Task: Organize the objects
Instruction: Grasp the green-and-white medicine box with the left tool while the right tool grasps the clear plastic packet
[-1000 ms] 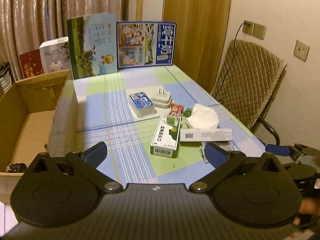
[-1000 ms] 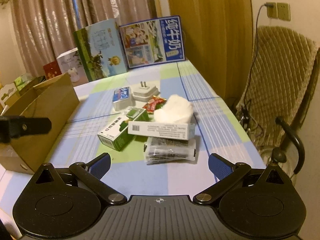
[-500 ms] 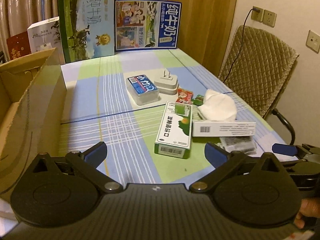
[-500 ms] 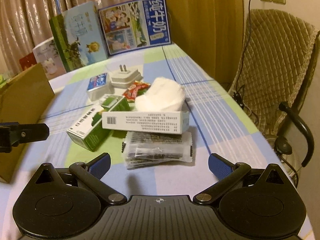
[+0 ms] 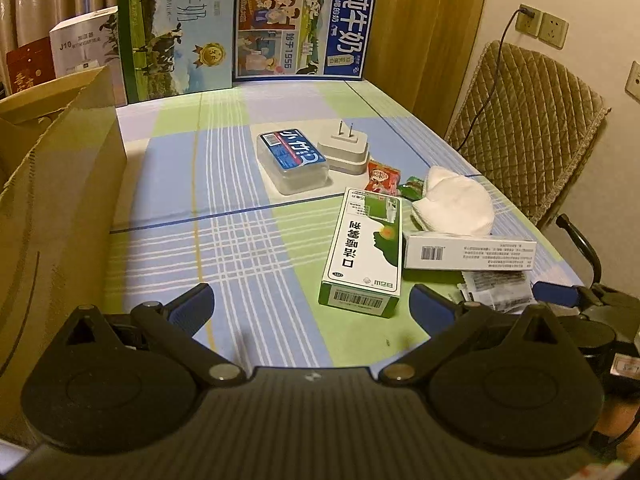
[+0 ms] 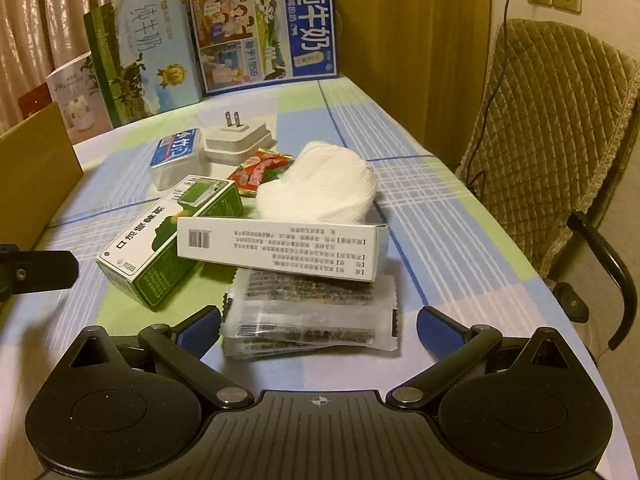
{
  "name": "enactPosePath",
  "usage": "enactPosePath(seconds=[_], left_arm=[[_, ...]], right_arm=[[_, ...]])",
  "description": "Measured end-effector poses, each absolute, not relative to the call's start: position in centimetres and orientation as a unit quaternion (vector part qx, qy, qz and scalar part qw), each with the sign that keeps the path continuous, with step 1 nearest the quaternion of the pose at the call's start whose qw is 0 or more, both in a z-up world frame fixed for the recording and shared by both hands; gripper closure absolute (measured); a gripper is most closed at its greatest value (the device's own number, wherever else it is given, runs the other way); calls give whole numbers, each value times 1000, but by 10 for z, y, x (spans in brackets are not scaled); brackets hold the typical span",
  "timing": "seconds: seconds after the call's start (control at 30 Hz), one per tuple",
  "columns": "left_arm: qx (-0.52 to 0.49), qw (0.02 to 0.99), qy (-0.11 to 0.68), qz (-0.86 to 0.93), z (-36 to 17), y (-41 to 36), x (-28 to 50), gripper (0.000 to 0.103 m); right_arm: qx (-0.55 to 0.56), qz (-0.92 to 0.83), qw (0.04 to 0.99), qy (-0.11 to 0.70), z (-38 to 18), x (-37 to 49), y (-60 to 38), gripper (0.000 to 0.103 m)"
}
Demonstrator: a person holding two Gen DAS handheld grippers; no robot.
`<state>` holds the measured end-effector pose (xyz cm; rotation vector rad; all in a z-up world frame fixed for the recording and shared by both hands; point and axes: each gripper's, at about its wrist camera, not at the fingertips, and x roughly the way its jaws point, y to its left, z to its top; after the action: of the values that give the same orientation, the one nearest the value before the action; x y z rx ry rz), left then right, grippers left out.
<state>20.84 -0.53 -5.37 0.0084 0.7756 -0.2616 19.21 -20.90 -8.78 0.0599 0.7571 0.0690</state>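
A loose pile lies on the checked tablecloth (image 5: 240, 240): a green-and-white box (image 5: 364, 248) (image 6: 168, 248), a long white box (image 5: 468, 250) (image 6: 280, 248), a white cloth (image 5: 456, 204) (image 6: 320, 184), and a clear packet stack (image 6: 312, 316) (image 5: 496, 286) with dark contents. Behind them sit a clear plastic case (image 5: 292, 160) (image 6: 176, 156), a white plug adapter (image 5: 346, 150) (image 6: 238, 142) and red snack packets (image 5: 382, 174) (image 6: 260, 168). My left gripper (image 5: 312, 304) is open, just short of the green box. My right gripper (image 6: 320, 322) is open, with the packet stack's near end between its fingers.
An open cardboard box (image 5: 52, 208) (image 6: 36, 172) stands along the table's left side. Milk cartons (image 5: 304, 24) (image 6: 264, 32) and other boxes line the far edge. A padded chair (image 6: 552, 120) stands off the right edge. The left gripper's finger (image 6: 36, 270) shows at the right wrist view's left.
Both grippers have moved forward and lower toward the pile. The packet stack now lies between the right fingers. No object has shifted.
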Motion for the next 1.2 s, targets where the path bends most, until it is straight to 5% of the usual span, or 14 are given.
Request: enactPosePath(seconds=[0.13,0.2,0.6,0.8,1.0,1.2], left_arm=[[12,915,379,-135,-58,-10,213,1],[19,914,381,-141,-60,-14,214,1],[51,907,379,-177,-78,-38,232,3],[55,903,385,-182,-87,-43,245,18],[59,898,393,-186,-92,-46,252,49],[58,896,406,-171,-89,-42,242,52]], right_arm=[[15,41,928,370,-88,191,-206,4],[6,47,930,366,-87,190,-205,17],[37,33,928,370,-79,181,-215,27],[30,35,928,371,-80,181,-214,18],[-5,35,930,366,-87,183,-205,12],[-13,37,927,373,-86,180,-205,21]])
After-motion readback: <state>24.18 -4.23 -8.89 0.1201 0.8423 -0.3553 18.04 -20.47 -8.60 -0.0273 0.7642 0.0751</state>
